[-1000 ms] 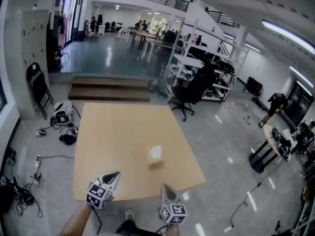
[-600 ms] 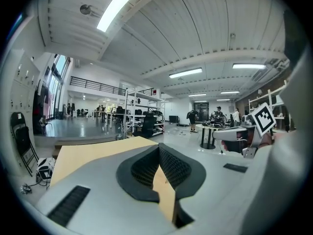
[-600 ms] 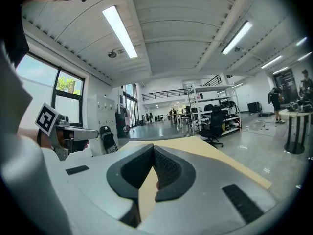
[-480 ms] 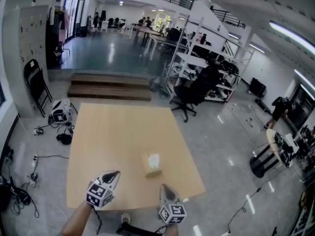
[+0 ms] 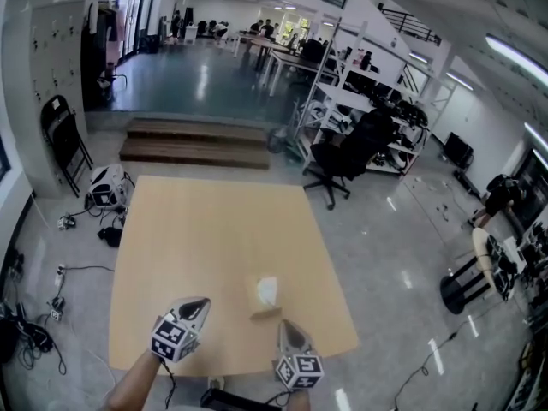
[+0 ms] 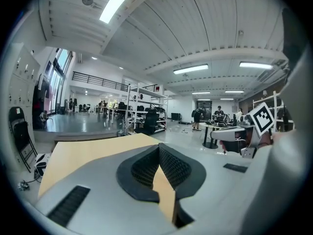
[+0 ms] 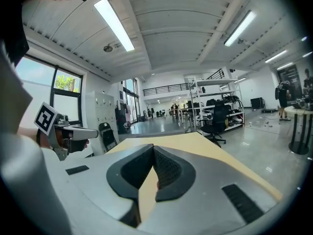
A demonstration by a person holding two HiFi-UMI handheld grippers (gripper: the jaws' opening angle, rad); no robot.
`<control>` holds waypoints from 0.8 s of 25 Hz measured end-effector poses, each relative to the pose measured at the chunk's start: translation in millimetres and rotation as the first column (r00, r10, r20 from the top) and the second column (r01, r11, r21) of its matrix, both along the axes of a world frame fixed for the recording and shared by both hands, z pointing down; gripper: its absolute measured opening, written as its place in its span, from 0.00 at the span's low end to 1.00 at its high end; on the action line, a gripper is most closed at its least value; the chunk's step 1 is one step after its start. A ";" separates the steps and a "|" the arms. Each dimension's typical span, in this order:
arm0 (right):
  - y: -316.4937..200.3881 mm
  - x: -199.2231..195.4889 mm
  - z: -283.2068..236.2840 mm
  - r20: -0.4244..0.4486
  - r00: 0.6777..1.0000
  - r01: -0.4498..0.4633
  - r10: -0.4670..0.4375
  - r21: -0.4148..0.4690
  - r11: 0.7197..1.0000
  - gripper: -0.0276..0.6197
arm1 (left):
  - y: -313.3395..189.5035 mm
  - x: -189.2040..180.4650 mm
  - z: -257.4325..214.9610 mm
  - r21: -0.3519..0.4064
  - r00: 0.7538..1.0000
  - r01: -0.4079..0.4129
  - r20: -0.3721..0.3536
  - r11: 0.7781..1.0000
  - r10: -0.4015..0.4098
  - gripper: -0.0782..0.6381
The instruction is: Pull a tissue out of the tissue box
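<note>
tissue box (image 5: 266, 295) toward near-right corner of table (image 5: 197, 229)

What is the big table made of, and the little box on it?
The table looks like light wood or wood-look board: tan, smooth, matte. The tissue box looks like cardboard: tan, square-edged, but too small to be sure. The tissue poking out looks like thin white paper.
</note>
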State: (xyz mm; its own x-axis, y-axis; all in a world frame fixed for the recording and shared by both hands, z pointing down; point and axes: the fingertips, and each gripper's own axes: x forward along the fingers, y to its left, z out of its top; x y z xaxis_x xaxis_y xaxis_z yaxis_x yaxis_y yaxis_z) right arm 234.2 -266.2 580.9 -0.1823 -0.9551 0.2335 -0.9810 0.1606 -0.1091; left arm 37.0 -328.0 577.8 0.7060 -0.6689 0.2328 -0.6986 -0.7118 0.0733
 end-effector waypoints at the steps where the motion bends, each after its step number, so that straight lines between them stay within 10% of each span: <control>1: -3.5 1.2 1.8 0.002 1.000 0.003 -0.003 -0.005 1.000 0.06 | -1.9 2.0 1.6 -0.010 1.000 -0.002 0.006 1.000 0.002 0.12; 20: -39.9 18.7 70.2 0.035 0.999 0.022 -0.017 -0.159 0.987 0.06 | -34.6 29.5 60.1 -0.122 0.998 0.005 0.056 0.993 0.002 0.12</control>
State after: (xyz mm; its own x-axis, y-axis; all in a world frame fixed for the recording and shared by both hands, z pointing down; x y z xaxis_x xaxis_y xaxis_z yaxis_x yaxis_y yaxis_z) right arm 252.8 -306.1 651.1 -0.2106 -0.9026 0.3755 -0.9732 0.1573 -0.1677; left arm 66.5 -362.6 638.0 0.6882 -0.6344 0.3520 -0.7053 -0.6986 0.1200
